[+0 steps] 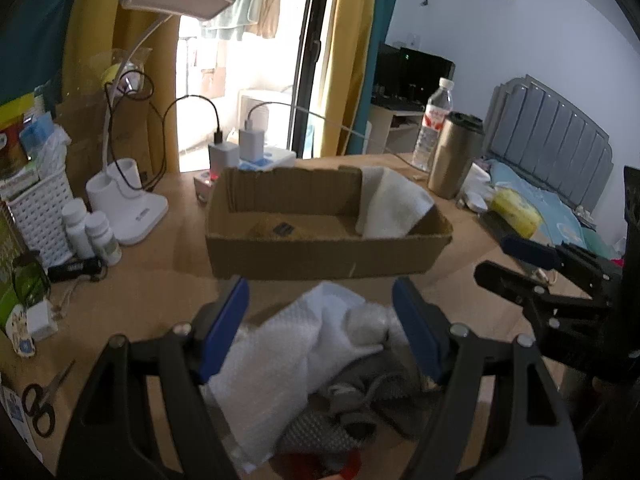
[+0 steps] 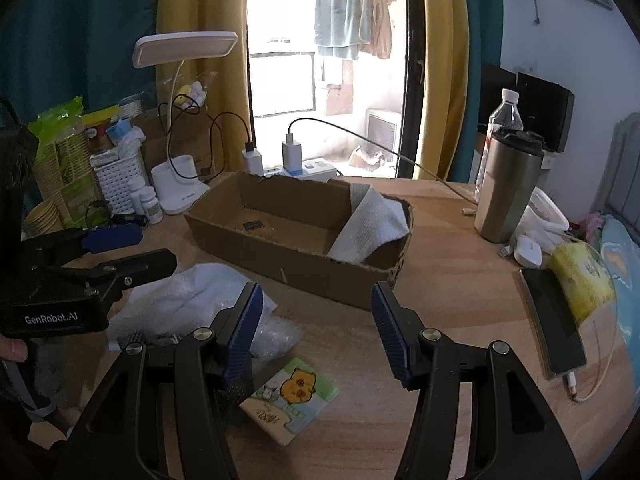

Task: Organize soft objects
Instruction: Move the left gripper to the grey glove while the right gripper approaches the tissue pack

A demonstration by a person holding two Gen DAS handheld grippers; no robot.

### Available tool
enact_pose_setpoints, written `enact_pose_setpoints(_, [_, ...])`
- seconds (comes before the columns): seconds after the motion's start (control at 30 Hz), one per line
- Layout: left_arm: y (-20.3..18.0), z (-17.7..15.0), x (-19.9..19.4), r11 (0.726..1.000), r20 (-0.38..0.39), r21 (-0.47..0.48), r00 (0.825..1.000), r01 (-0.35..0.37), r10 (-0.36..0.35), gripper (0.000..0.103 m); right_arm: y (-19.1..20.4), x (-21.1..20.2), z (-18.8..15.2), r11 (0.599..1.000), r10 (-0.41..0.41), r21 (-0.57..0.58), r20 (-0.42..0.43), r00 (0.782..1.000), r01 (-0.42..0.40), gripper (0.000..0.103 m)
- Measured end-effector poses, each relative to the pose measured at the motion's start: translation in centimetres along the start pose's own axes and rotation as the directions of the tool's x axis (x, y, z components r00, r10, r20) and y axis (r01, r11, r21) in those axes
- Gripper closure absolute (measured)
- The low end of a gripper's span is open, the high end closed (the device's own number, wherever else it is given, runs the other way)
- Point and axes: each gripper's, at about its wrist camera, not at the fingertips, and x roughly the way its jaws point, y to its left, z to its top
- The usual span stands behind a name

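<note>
A brown cardboard box (image 1: 320, 254) (image 2: 280, 256) stands mid-table with a white towel (image 1: 390, 204) (image 2: 370, 226) folded in its right end. In front of it lies a pile of soft things: a white cloth (image 1: 320, 320) (image 2: 192, 292), bubble wrap (image 1: 260, 392) (image 2: 276, 334) and a grey cloth (image 1: 372, 396). My left gripper (image 1: 320, 336) is open, its blue pads on either side of the pile. My right gripper (image 2: 316, 332) is open and empty above bare table, right of the pile. A tissue pack (image 2: 290, 394) with a cartoon print lies below it.
A white desk lamp (image 1: 128, 204) (image 2: 176, 188), pill bottles (image 1: 92, 232), a white basket (image 1: 40, 216) and scissors (image 1: 38, 404) stand left. A steel tumbler (image 1: 454, 156) (image 2: 508, 188), water bottle (image 1: 434, 124), yellow sponge (image 2: 580, 280) and phone (image 2: 554, 320) stand right. Chargers (image 1: 236, 148) sit behind the box.
</note>
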Motion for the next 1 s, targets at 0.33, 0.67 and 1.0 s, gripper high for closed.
enact_pose_setpoints(0.33, [-1.1,-2.8,0.3,1.0,-0.04,0.024,0.999,-0.014,0.015,0.027,0.2,0.0,-2.1,1.0,0.009,0.007,-0.031,0.999,-0.009,0.043])
enact_pose_setpoints(0.67, [-2.1,-4.5,0.9,0.999,-0.071,0.046,0.997,-0.012,0.015,0.027,0.4,1.6,-4.4,0.999,0.036,0.025,-0.121,0.992,-0.033,0.043])
enact_pose_setpoints(1.0, [-1.7,-4.9,0.4,1.0,-0.07,0.032,0.998,-0.001,0.003,0.027,0.7,3.7,-5.1,0.996,0.08,0.053,-0.176,0.981,-0.071,0.034])
